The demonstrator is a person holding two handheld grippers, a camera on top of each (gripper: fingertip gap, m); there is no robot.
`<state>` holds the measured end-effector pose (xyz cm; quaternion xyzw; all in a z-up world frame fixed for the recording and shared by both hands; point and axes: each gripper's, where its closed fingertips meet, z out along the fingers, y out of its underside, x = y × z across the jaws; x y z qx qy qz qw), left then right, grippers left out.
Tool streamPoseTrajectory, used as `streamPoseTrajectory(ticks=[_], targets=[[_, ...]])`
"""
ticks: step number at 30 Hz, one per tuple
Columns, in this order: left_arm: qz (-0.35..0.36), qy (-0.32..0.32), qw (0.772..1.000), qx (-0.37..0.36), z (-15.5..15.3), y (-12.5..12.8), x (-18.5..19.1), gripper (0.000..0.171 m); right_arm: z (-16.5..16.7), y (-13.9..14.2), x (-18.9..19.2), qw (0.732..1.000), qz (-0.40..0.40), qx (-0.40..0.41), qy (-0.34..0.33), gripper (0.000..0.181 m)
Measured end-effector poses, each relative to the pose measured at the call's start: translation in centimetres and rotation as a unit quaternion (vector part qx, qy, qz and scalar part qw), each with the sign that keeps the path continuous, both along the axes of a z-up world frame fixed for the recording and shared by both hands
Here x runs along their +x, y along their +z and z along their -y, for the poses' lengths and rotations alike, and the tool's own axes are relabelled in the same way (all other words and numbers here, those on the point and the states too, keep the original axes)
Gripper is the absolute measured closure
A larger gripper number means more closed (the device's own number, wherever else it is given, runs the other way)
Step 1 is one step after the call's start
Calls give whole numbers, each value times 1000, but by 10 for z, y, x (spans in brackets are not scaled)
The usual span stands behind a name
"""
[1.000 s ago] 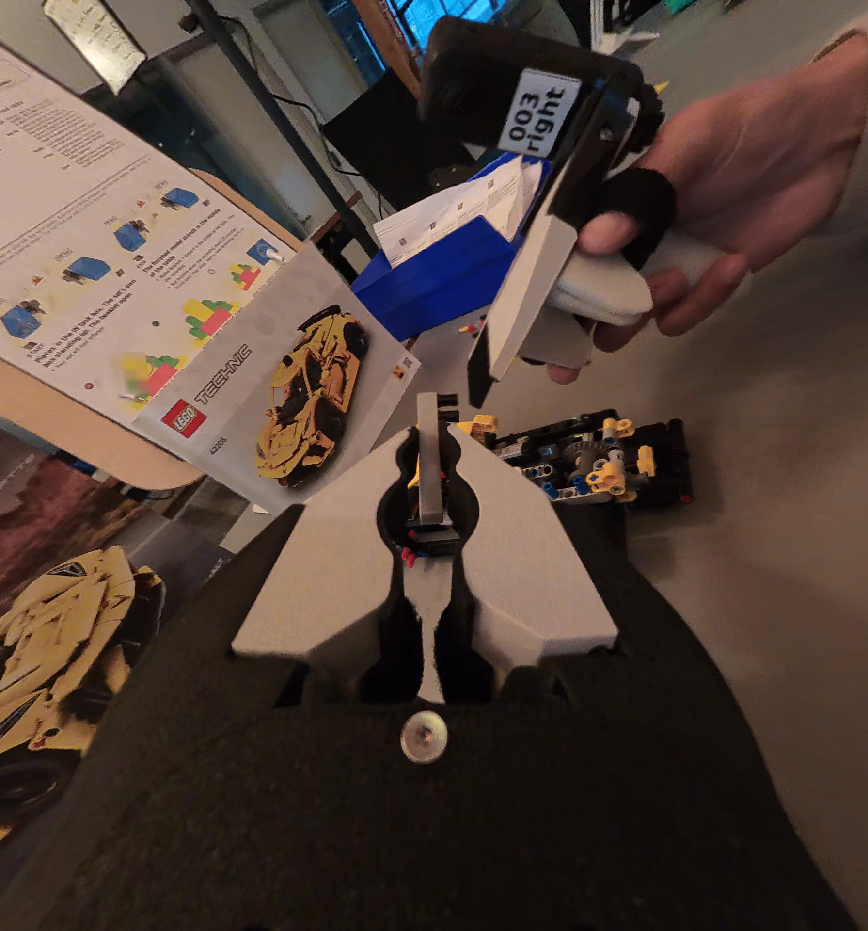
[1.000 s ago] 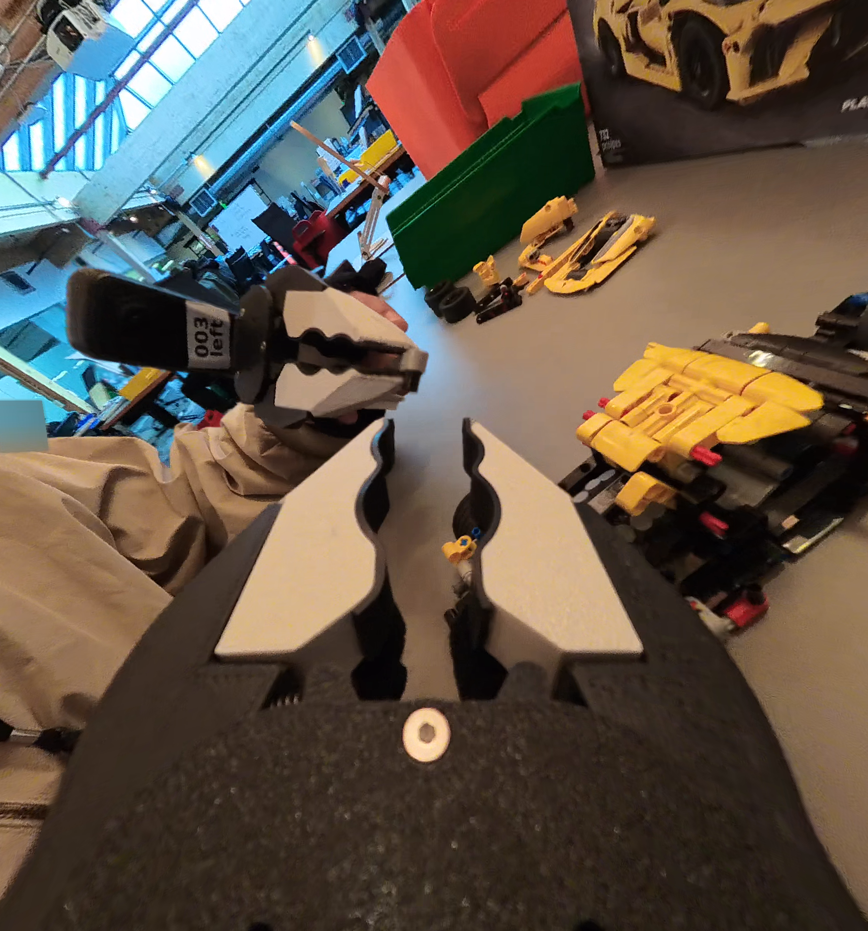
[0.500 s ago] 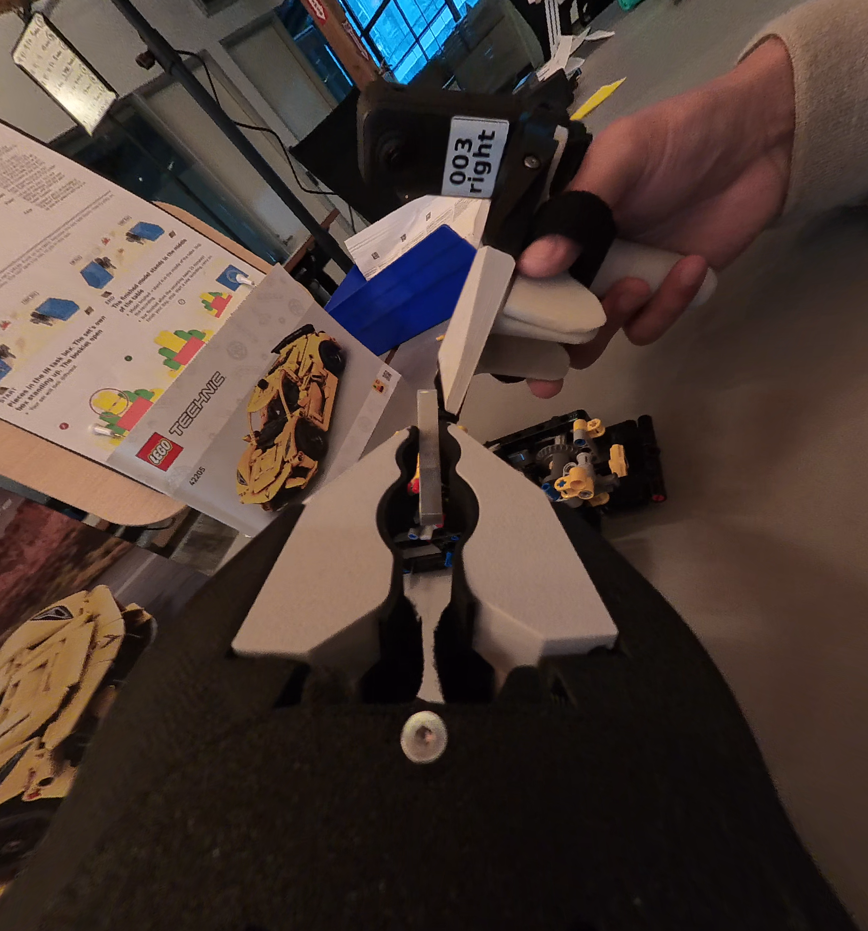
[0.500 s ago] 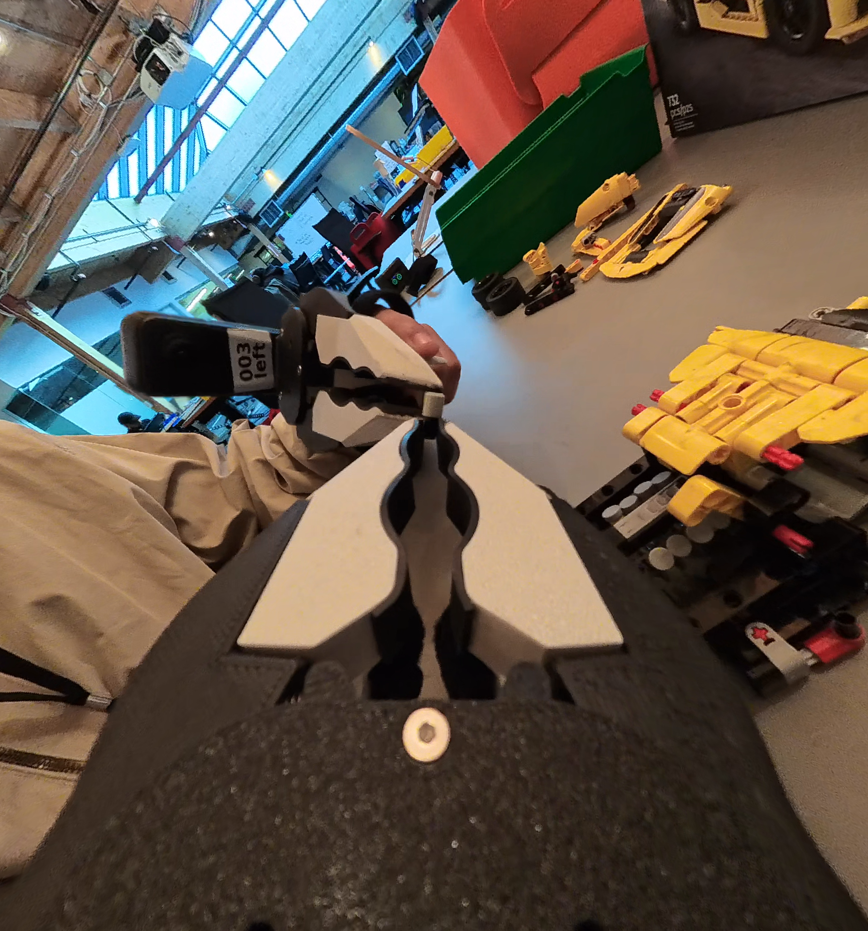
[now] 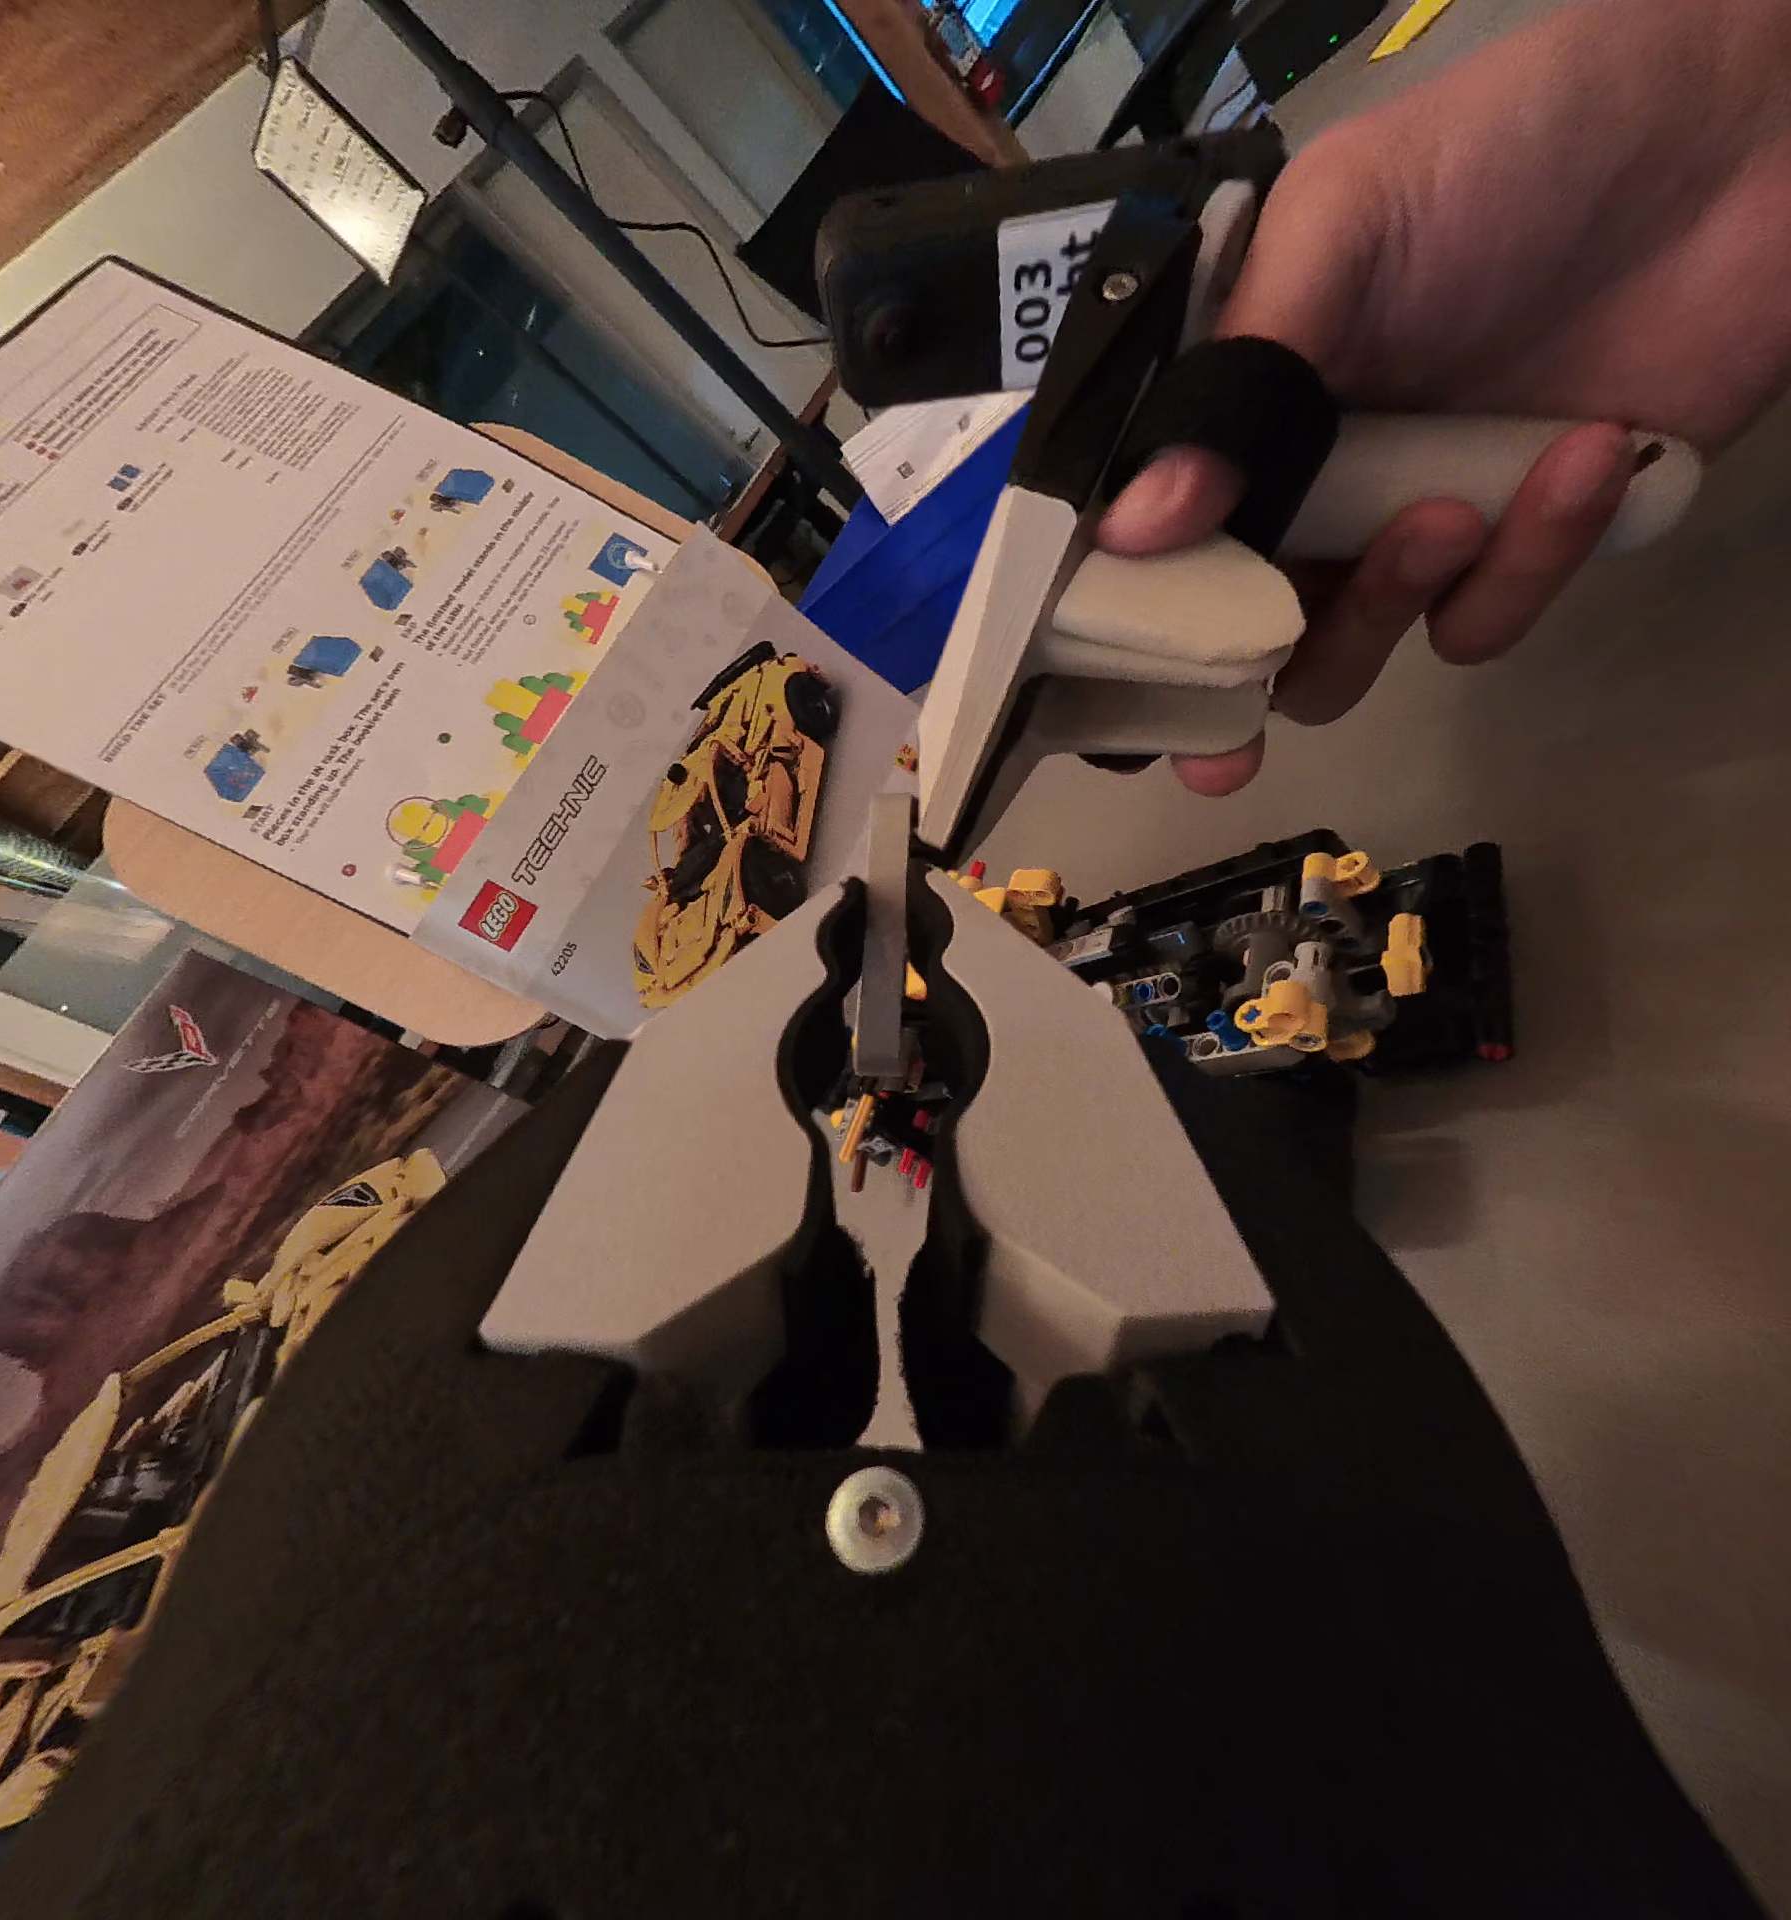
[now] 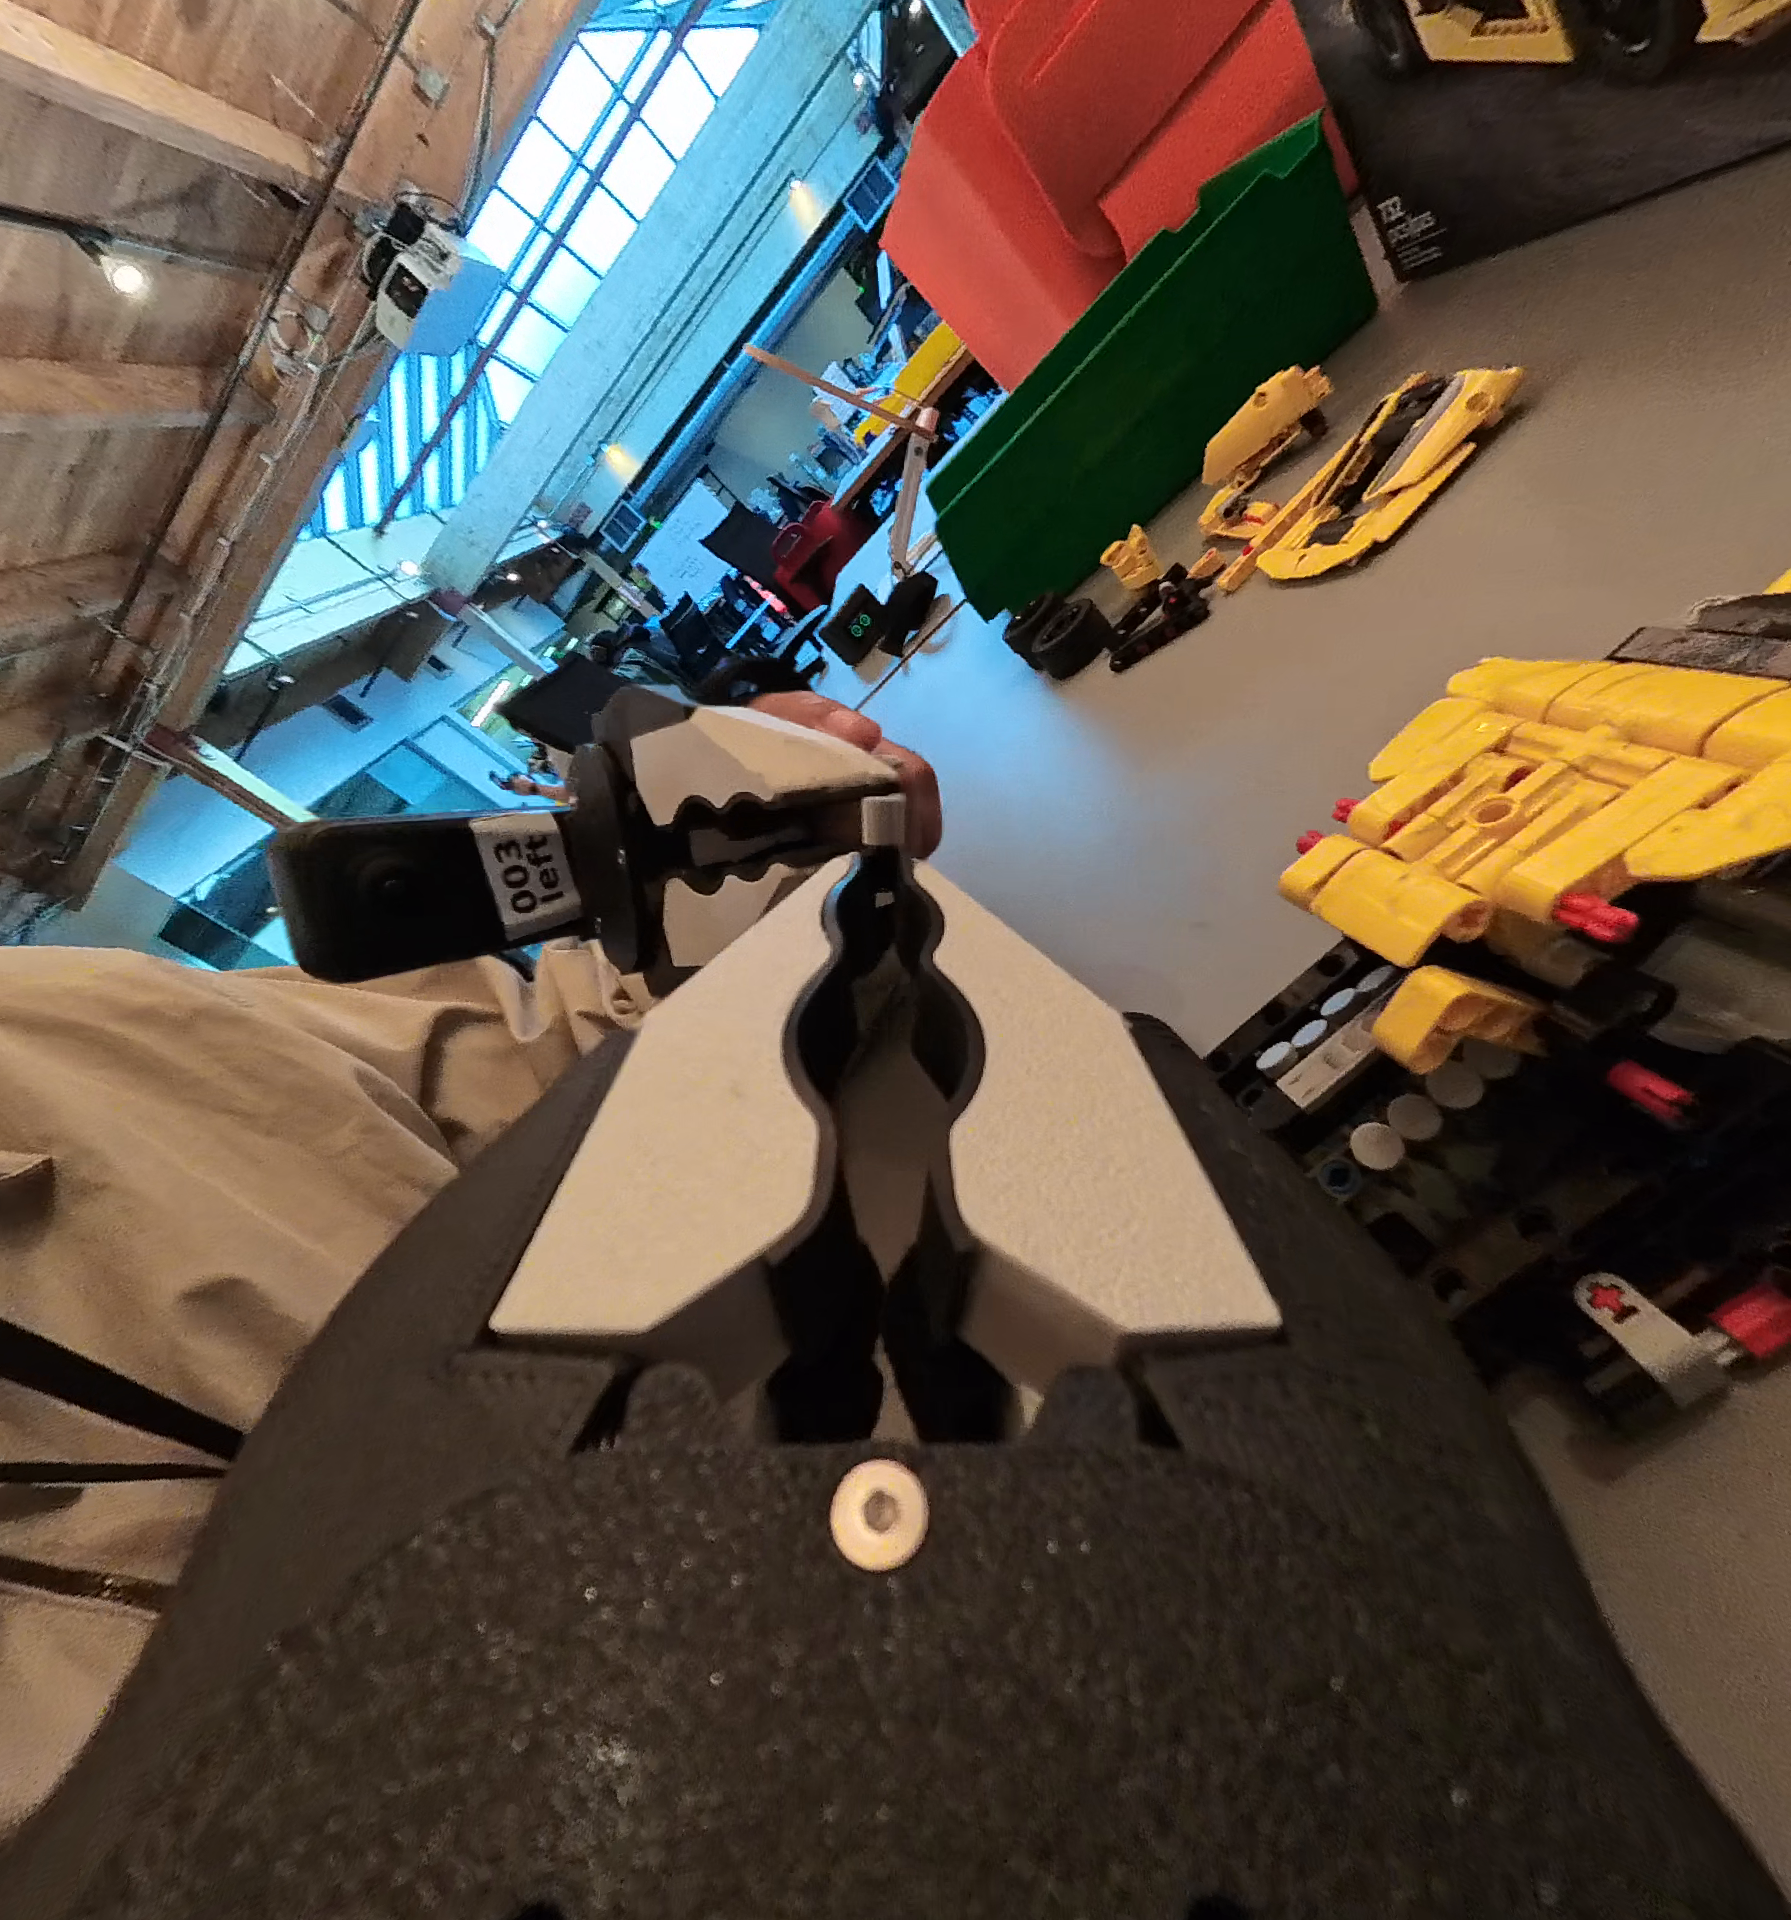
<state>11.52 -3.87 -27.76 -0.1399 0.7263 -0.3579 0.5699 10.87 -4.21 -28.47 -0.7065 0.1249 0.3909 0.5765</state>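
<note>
My left gripper (image 5: 886,888) is shut on a grey beam (image 5: 886,966) that sticks out past its fingertips, with small red and yellow pins at its lower end. My right gripper (image 6: 878,881) is shut, its fingertips pinched at the far end of that beam (image 6: 883,821). In the left wrist view the right gripper (image 5: 932,836) comes in from the upper right, held by a hand (image 5: 1493,312), and its tip touches the beam's top. In the right wrist view the left gripper (image 6: 886,800) comes in from the left. Both are held above the grey table.
A black and yellow chassis (image 5: 1275,966) lies behind the grippers. An instruction booklet (image 5: 662,821), a printed sheet (image 5: 247,582), a blue bin (image 5: 912,582) and the set's box (image 5: 143,1299) stand to the left. A yellow car body section (image 6: 1556,831), loose yellow panels (image 6: 1358,488), wheels (image 6: 1057,629), a green bin (image 6: 1161,384) and a red bin (image 6: 1057,156) show in the right wrist view.
My right gripper went from open to shut and moved up to the end of the beam in my left gripper. The left gripper stayed shut on the beam.
</note>
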Motion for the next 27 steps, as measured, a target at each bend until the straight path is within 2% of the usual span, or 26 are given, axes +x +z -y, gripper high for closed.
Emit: streamPoseTrajectory(ticks=[6, 7, 8, 9, 10, 11, 12, 13, 15, 18, 20, 22, 24, 27], targets=[[-22, -2, 1000, -20, 2, -2, 5, 164, 3, -3, 5, 999, 38, -30, -10, 178], [-7, 29, 999, -36, -10, 6, 9, 164, 4, -3, 3, 998, 48, -35, -9, 179], [47, 141, 986, -81, -54, 30, 18, 166, 10, -25, -9, 992, 88, -89, 33, 178], [55, 177, 973, -136, -97, 50, 20, 166, 15, -46, -13, 984, 124, -123, 34, 178], [41, 183, 953, -239, -136, 65, 17, 166, 17, -41, -20, 989, 99, -102, 40, 178], [37, 152, 943, -294, -155, 74, 11, 166, 20, -24, -14, 994, 78, -71, 26, 179], [47, 127, 945, -299, -158, 76, 5, 166, 23, -17, -1, 994, 90, -62, 5, 179], [31, 122, 948, -291, -152, 65, 6, 166, 26, -11, 8, 995, 90, -51, -9, 179], [-11, 94, 958, -271, -122, 40, 11, 165, 29, -8, 6, 996, 74, -39, 8, 179], [-12, 37, 966, -254, -80, 42, 13, 165, 31, -12, 4, 996, 75, -36, 18, 179], [-15, 17, 970, -243, -64, 39, 15, 165, 36, -16, 29, 990, 127, -56, -38, 179], [-19, 19, 979, -202, -54, 29, 16, 165, 58, -26, 73, 966, 193, -112, -128, 179], [-27, 16, 986, -164, -44, 16, 13, 165, 92, -27, 114, 937, 225, -155, -218, 179], [-32, 6, 993, -118, -31, 6, 10, 165, 154, -39, 162, 866, 271, -261, -328, 179]])
